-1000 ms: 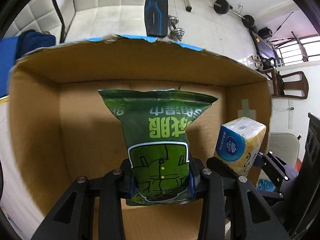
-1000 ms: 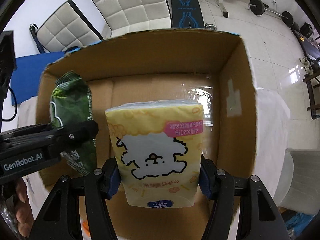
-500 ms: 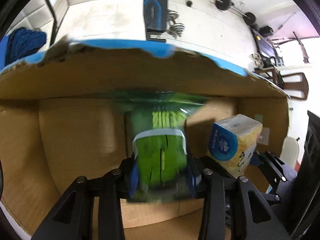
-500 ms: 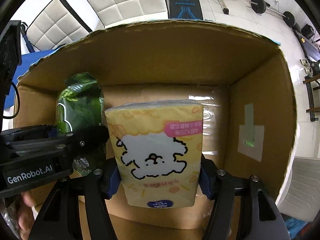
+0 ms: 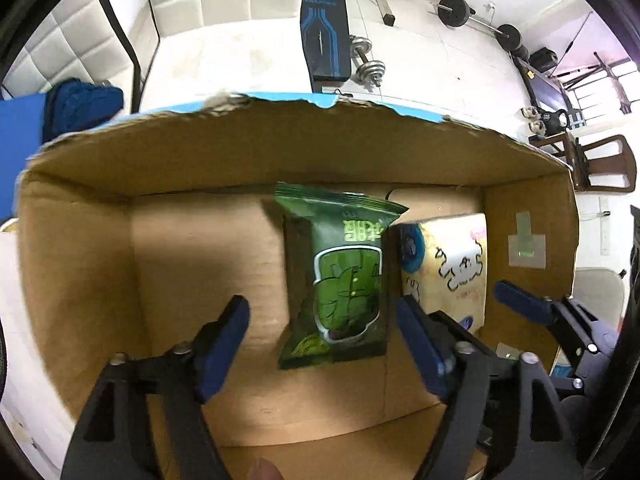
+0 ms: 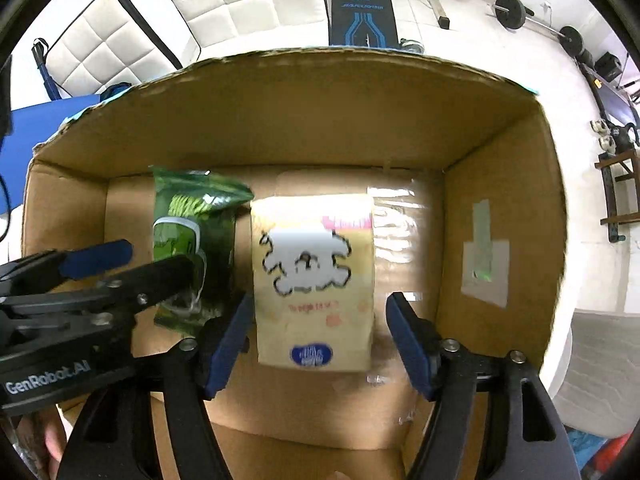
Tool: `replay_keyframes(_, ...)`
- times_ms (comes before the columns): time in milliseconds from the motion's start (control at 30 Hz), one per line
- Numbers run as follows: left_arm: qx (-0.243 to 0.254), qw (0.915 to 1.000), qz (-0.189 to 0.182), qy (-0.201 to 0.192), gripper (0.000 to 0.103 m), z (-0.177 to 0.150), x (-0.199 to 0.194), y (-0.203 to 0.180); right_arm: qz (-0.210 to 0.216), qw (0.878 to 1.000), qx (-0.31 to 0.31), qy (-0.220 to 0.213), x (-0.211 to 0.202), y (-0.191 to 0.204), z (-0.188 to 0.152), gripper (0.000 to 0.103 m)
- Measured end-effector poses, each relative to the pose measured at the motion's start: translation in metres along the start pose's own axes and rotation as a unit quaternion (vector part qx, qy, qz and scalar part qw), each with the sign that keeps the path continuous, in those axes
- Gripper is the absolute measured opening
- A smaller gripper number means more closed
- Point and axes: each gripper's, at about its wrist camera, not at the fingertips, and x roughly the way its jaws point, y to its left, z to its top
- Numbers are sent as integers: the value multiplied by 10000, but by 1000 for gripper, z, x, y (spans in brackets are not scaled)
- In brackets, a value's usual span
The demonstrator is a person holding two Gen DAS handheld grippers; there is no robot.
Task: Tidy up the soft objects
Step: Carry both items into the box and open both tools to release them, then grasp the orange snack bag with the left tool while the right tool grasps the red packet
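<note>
Now green pack [image 5: 340, 280] beyond left gripper [image 5: 324, 344], untouched.

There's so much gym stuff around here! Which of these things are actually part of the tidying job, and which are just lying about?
Part of the job:
green packet
yellow tissue pack
cardboard box
left tool, open
right tool, open

Just lying about:
weight bench
dumbbell
barbell
wooden chair

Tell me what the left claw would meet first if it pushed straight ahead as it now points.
Most likely the green packet, lying in the cardboard box directly ahead of the open left claw. Depth is unclear, so the claw's fingers might straddle it and reach the box floor.
</note>
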Motion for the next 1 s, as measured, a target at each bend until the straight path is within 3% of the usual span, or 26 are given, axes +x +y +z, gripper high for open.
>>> replay_keyframes(133, 32, 9992, 269, -279, 92, -19, -14, -1, -212, 9997, 45, -142, -13, 3, -15, 83)
replay_keyframes(233, 48, 9977, 402, -540, 102, -41, -25, -3, -263, 9992, 158, -274, -22, 4, -31, 103)
replay_keyframes(567, 99, 9908, 492, -1260, 102, -107, -77, -1, -388, 9956, 327, -788, -63, 17, -97, 103)
replay_keyframes(1000, -9, 9767, 643, -2049, 102, -189, -158, -17, -447, 9875, 203, -1498, -153, 45, -181, 103)
